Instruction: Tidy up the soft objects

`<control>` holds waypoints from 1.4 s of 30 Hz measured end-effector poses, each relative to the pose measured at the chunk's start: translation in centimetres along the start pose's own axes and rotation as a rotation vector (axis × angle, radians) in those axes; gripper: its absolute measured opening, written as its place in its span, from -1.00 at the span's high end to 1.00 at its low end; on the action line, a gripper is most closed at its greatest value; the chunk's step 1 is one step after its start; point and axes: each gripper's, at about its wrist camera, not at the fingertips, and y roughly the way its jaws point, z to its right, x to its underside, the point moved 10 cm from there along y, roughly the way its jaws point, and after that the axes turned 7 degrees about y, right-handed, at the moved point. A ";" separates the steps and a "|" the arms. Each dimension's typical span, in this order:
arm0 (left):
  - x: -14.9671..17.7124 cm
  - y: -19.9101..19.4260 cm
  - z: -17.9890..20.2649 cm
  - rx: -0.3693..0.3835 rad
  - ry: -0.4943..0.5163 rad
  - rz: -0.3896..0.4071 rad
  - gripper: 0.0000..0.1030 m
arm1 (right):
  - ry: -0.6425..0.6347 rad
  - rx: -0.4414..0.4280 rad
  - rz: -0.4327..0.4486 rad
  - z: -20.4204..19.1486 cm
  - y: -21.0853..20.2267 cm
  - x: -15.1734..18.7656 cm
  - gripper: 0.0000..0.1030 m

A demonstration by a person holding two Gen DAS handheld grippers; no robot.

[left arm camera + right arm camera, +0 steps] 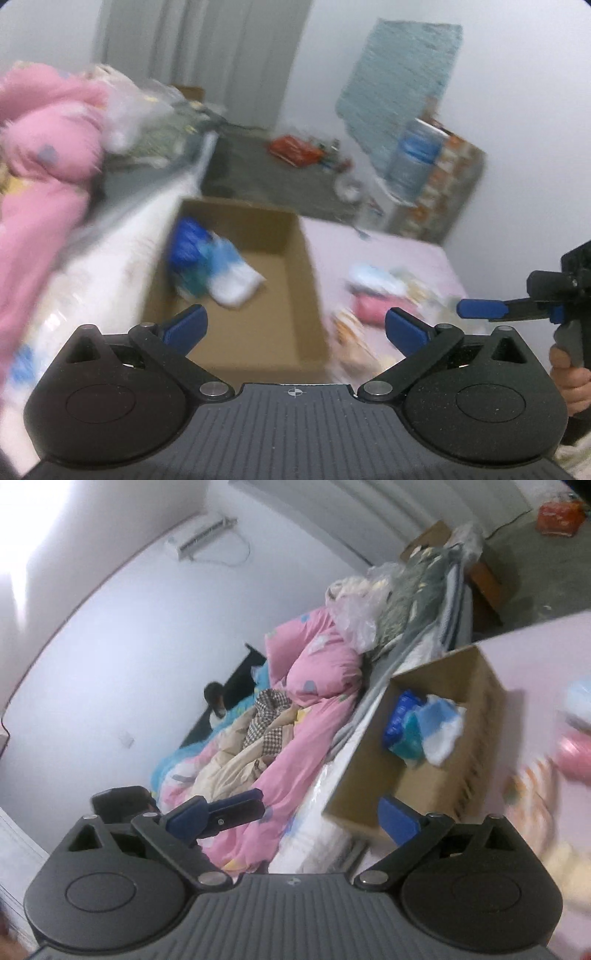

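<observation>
A: Left hand-held gripper (pixel 293 325) — jaws spread wide, nothing between them?
B: Spread wide, yes, and empty. Straight ahead of its fingertips and a little below, an open cardboard box (pixel 258 284) on a pale pink surface (pixel 399 254).
A: Inside the box?
B: A few soft packs (pixel 216 267) — blue, teal and white — bunched at the far left corner, against the box wall. Too blurred to tell apart further.
A: Right of the left hand-held gripper?
B: More soft things (pixel 373 299) on the pink surface outside the box, a pink one among them, just past the right fingertip. Smeared, so no finer detail.
A: Right hand-held gripper (pixel 325 814)?
B: Jaws apart too, empty. Box ahead and to the right of its fingertips; bed (pixel 317 827) with a pink quilt (pixel 314 709) ahead and to the left, pressed against the box's side. In the left wrist view, visible at the far right edge, with a hand (pixel 570 376) on its grip.
A: Anything gripped at all?
B: Nothing — both sets of pads bare.
</observation>
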 end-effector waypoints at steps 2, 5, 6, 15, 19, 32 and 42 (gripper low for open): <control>1.2 -0.1 1.6 0.048 0.001 -0.001 -0.99 | 0.031 0.003 0.029 1.3 -3.2 1.6 -1.00; 3.1 -0.2 4.3 0.085 0.043 0.022 -1.00 | 0.042 0.023 0.112 3.3 -8.1 3.7 -1.00; 3.8 0.0 5.1 0.085 0.058 0.024 -1.00 | 0.040 0.044 0.139 4.1 -9.3 4.3 -1.00; 9.9 6.0 11.5 0.082 0.135 0.010 -1.00 | 0.002 0.288 0.175 14.0 -9.4 5.2 -1.00; 12.2 9.3 11.7 0.043 0.108 -0.032 -0.99 | -0.057 0.404 0.104 18.1 -5.8 3.6 -0.75; 16.1 12.6 11.0 0.078 0.072 -0.103 -0.94 | 0.001 0.496 -0.012 24.6 -3.2 5.8 -0.09; 18.1 13.2 12.1 0.234 0.045 -0.204 -0.61 | 0.206 0.397 -0.058 22.5 -3.6 12.0 -0.13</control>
